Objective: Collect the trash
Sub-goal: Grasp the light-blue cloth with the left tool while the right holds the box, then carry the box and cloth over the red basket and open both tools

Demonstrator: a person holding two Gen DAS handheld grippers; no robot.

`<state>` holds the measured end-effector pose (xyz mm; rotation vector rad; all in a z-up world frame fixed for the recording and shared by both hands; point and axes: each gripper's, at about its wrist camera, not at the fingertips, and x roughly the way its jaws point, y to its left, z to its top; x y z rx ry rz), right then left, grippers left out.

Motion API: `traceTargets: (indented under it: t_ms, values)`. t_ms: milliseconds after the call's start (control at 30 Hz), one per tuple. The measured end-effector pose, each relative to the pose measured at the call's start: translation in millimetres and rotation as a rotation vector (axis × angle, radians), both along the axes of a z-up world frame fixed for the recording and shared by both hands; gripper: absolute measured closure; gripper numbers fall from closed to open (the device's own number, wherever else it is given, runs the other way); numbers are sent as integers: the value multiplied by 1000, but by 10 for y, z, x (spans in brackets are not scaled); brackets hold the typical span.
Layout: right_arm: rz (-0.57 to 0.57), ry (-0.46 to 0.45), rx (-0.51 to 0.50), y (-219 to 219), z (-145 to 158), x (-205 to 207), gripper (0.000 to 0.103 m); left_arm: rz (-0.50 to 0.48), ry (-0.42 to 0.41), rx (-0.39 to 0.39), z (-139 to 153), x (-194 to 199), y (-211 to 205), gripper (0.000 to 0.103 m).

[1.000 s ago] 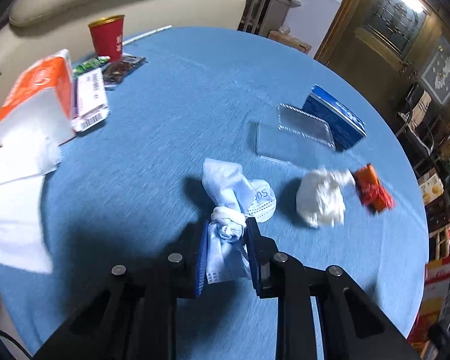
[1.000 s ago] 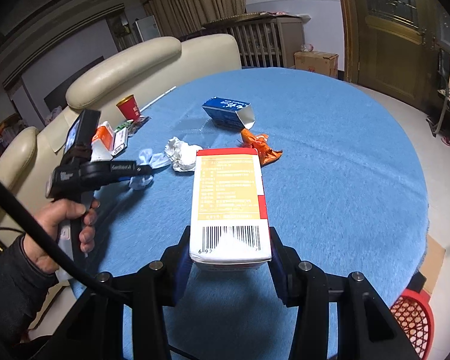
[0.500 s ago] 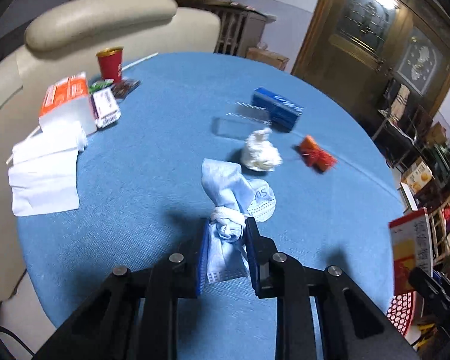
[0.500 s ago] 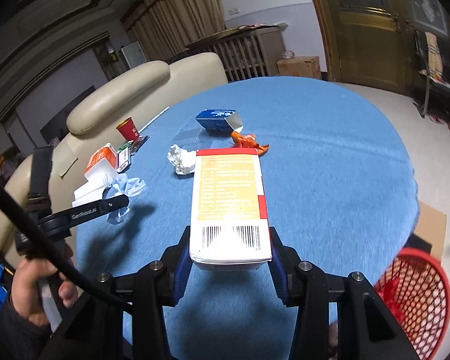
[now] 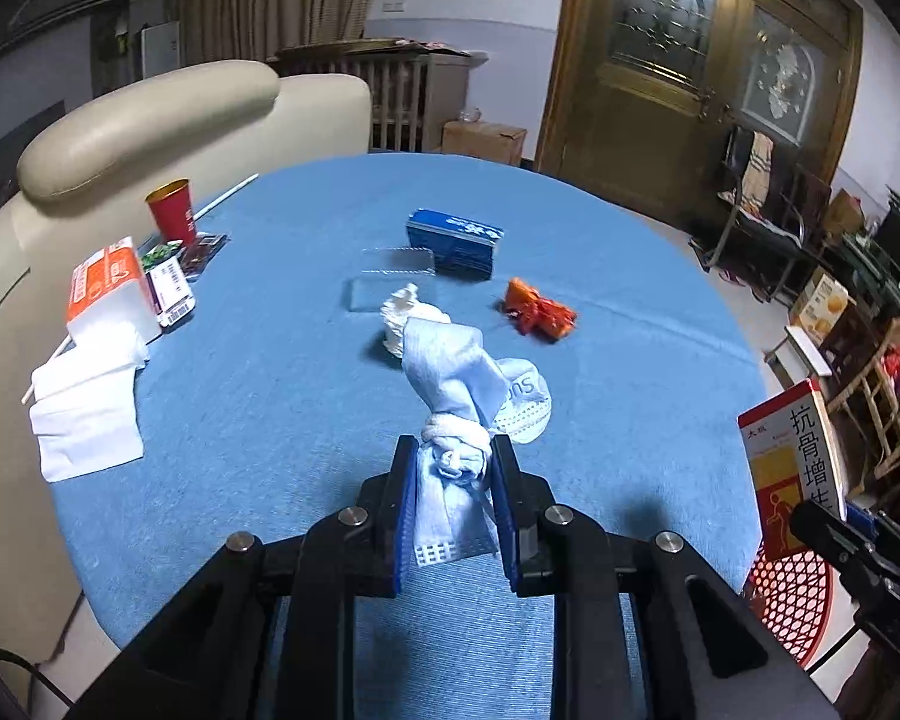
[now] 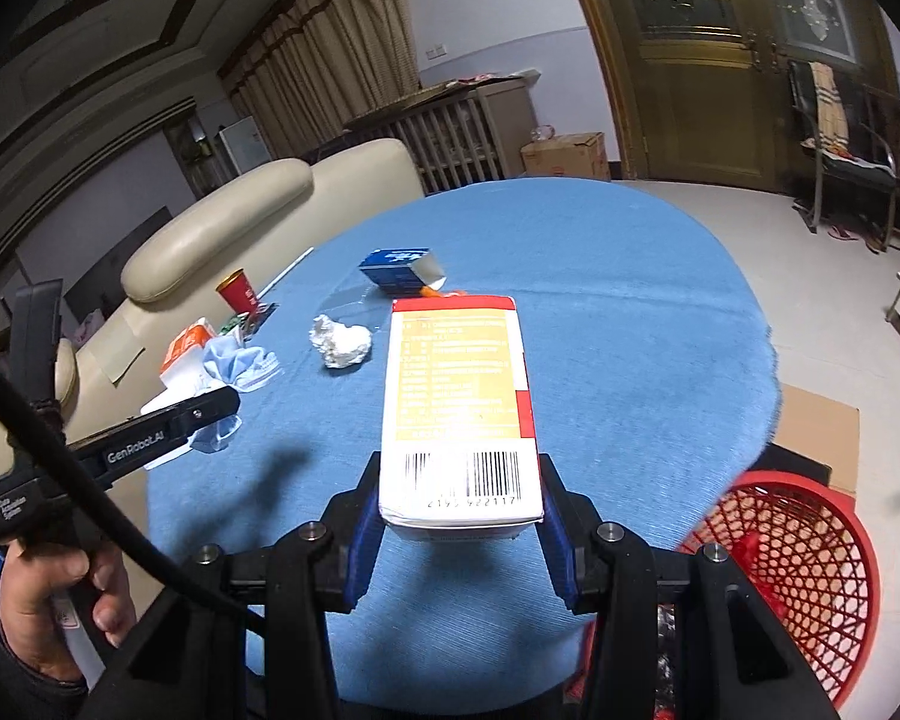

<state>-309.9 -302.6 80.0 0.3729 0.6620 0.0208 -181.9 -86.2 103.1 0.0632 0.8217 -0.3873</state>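
My left gripper [image 5: 455, 456] is shut on a knotted light-blue face mask [image 5: 450, 372] and holds it above the round blue table [image 5: 270, 372]. My right gripper [image 6: 459, 480] is shut on a red, yellow and white carton [image 6: 459, 396] near the table's edge. The carton also shows in the left wrist view [image 5: 792, 450]. A red mesh trash basket [image 6: 792, 564] stands on the floor at the lower right. On the table lie a crumpled white tissue [image 6: 340, 341], an orange wrapper [image 5: 537, 315], a blue box [image 5: 455, 239] and a clear plastic lid [image 5: 390, 279].
At the table's left are a red cup [image 5: 171, 217], an orange tissue pack [image 5: 111, 288], small packets [image 5: 174, 291] and white napkins [image 5: 87, 414]. A cream sofa [image 5: 150, 120] stands behind. Flat cardboard [image 6: 816, 432] lies on the floor.
Both grippers have pulled back and up from the table with their loads. The red basket has come into view under the right gripper.
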Motion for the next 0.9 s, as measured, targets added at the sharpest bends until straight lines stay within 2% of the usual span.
traceTargets:
  t_ms: [900]
  values:
    - [-123, 12, 26, -537, -160, -439, 54, -182, -16, 88, -27, -349, -921, 79]
